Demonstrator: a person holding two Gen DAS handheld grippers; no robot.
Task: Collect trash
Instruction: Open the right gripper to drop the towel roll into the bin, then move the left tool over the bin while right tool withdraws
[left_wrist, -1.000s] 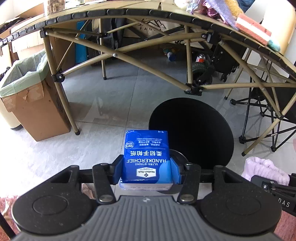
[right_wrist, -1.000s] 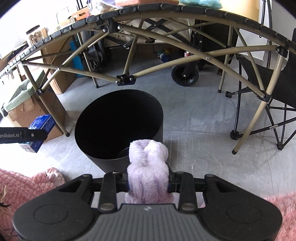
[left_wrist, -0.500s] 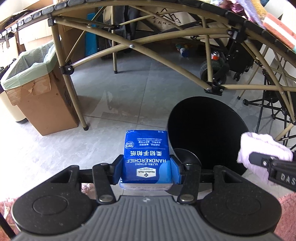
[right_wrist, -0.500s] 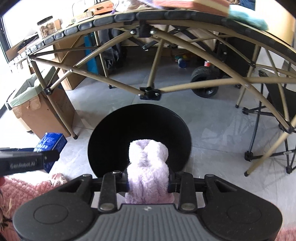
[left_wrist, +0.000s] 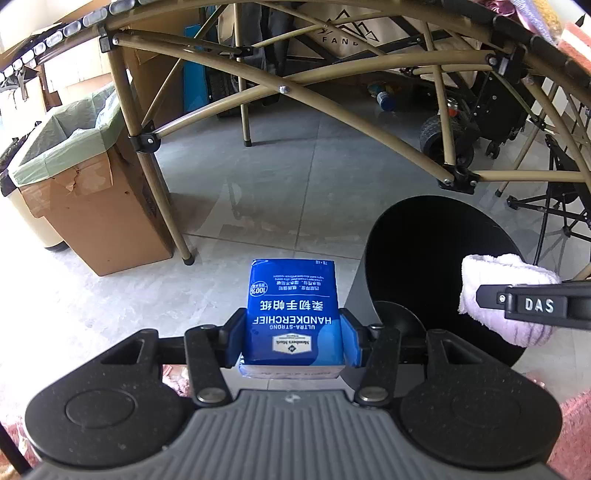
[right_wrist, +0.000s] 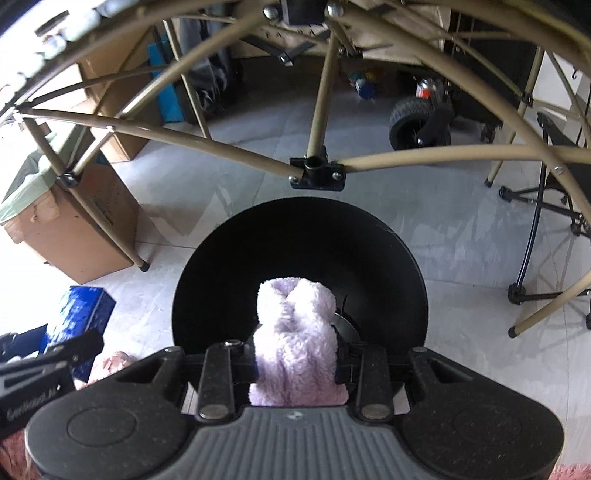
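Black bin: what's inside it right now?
The black bin looks dark inside; only a round base shape shows. The fluffy lilac cloth in the right claw hides part of the interior.

Both wrist views look down, near, sharing the black bin (left_wrist: 436, 258).

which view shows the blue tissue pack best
The left wrist view: the blue tissue pack sits centred between the left hand-held gripper fingers, label readable. The right wrist view shows only a blurred corner of it at the left edge.
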